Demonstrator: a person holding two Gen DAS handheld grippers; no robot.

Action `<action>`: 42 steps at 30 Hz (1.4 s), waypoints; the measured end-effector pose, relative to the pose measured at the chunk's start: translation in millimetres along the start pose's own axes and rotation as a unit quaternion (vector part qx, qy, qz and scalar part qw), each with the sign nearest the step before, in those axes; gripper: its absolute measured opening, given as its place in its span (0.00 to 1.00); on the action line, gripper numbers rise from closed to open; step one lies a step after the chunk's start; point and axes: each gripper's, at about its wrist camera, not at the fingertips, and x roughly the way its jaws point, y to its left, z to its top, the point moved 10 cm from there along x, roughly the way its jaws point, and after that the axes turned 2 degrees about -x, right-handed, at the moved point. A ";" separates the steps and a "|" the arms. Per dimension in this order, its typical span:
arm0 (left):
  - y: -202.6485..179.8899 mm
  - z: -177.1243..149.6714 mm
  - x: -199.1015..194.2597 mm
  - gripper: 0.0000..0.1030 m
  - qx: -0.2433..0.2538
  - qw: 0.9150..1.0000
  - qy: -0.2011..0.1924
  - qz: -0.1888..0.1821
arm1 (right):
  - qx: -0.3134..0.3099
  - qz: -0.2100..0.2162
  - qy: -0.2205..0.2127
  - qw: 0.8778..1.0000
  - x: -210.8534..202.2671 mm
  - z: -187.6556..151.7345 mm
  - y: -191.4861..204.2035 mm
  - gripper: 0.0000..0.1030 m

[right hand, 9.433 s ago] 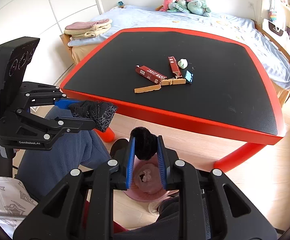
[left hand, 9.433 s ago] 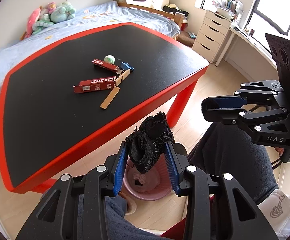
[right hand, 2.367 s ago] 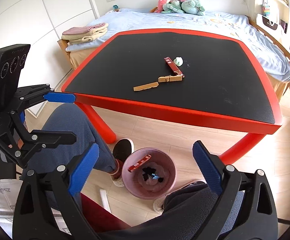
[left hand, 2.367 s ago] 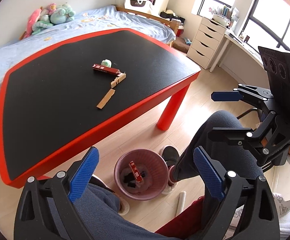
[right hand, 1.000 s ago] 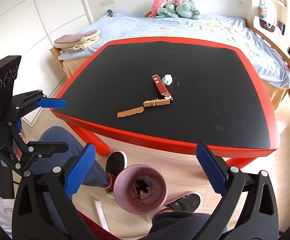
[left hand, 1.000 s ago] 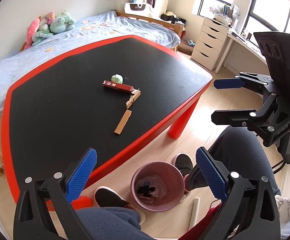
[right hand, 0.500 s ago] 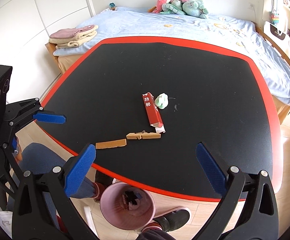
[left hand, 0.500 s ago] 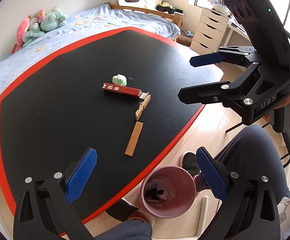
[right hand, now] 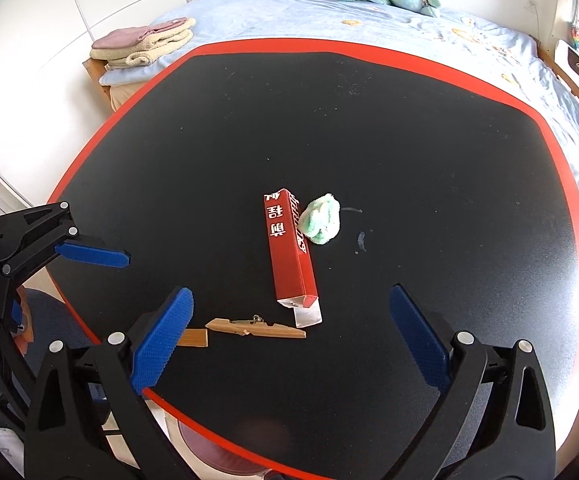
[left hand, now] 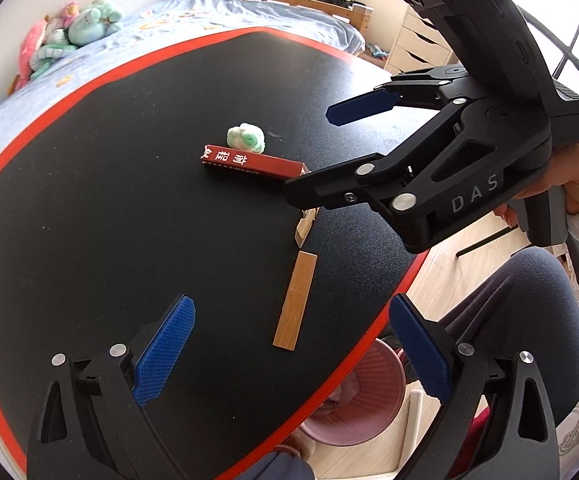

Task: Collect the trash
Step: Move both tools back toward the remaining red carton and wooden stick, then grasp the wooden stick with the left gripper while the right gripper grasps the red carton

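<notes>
On the black table (left hand: 89, 208) lie a red carton (left hand: 251, 163) (right hand: 289, 248), a green-white crumpled wad (left hand: 246, 139) (right hand: 322, 220), a wooden clothespin (right hand: 255, 328) (left hand: 306, 226) and a wooden strip (left hand: 295, 300) (right hand: 193, 337). My left gripper (left hand: 291, 308) hovers above the strip, which shows in the gap between its fingers. My right gripper (right hand: 289, 294) (left hand: 309, 152) hangs over the carton's near end and the clothespin. Both grippers' jaws stand wide and are closing, their pads touching nothing.
A pink bin (left hand: 353, 400) (right hand: 217, 456) with trash in it stands on the floor under the table's red near edge (left hand: 393, 300). A person's legs (left hand: 521, 320) are beside it. A bed (right hand: 369, 12) with plush toys lies beyond the table.
Both grippers have come forward and down over the table, so the trash now looks larger and closer. The bin has slipped to the bottom of both views.
</notes>
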 end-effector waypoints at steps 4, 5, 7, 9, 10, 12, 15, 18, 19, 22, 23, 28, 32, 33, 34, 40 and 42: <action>2.2 -3.0 7.3 0.71 -0.003 1.000 0.010 -0.004 | -0.008 0.003 0.008 1.000 12.1 2.4 0.5 0.73; 1.8 -3.6 8.0 0.68 -0.004 1.000 0.011 -0.007 | -0.011 0.002 0.010 1.000 14.2 2.8 1.2 0.67; 1.1 -4.4 9.0 0.61 -0.003 1.000 0.013 -0.007 | -0.018 0.002 0.013 1.000 17.6 2.8 2.9 0.59; 0.5 -4.0 8.1 0.58 -0.001 1.000 0.010 -0.004 | -0.026 0.001 0.017 1.000 20.8 1.9 5.6 0.52; -1.2 -4.0 6.8 0.57 -0.002 1.000 0.009 -0.005 | -0.030 -0.002 0.018 0.999 22.4 1.4 6.4 0.49; -2.1 -2.6 5.8 0.46 -0.002 1.000 0.008 0.001 | -0.035 -0.005 0.014 0.999 22.3 2.3 7.9 0.40; -2.5 -4.3 3.1 0.25 -0.002 1.000 0.010 0.005 | -0.037 -0.009 0.012 0.999 21.8 1.9 6.3 0.23; -4.6 -5.9 0.5 0.12 -0.003 1.000 0.011 0.003 | -0.038 -0.005 0.009 0.999 21.2 1.6 7.9 0.22; -4.7 -6.3 -0.2 0.12 -0.003 1.000 0.011 0.005 | -0.038 -0.006 0.007 0.999 20.9 1.8 8.0 0.22; -3.8 -7.1 -2.7 0.10 -0.007 1.000 0.011 0.010 | -0.033 -0.007 -0.001 0.999 17.3 2.9 6.6 0.21; -4.1 -7.6 -3.8 0.10 -0.009 1.000 0.010 0.010 | -0.031 -0.008 -0.005 0.999 15.0 4.1 6.0 0.21; -3.3 -6.8 -13.0 0.10 -0.017 1.000 0.002 0.018 | -0.026 -0.011 -0.021 0.999 2.0 7.8 3.8 0.21; -1.9 -4.2 -20.1 0.10 -0.024 0.999 -0.008 0.019 | -0.021 -0.012 -0.034 0.999 -13.5 10.1 6.1 0.21; -2.4 -4.5 -24.0 0.10 -0.025 0.999 -0.010 0.020 | -0.021 -0.013 -0.037 0.999 -17.8 10.2 8.6 0.21; -3.3 -4.1 -28.2 0.10 -0.026 0.999 -0.013 0.020 | -0.020 -0.013 -0.041 0.999 -23.4 10.1 10.2 0.21; -5.1 -4.4 -53.9 0.10 -0.032 0.999 -0.031 0.022 | -0.010 -0.013 -0.063 0.998 -62.5 -3.6 21.3 0.21; -8.6 -6.1 -62.5 0.10 -0.033 0.999 -0.037 0.022 | -0.007 -0.013 -0.069 0.998 -74.9 -11.1 27.2 0.21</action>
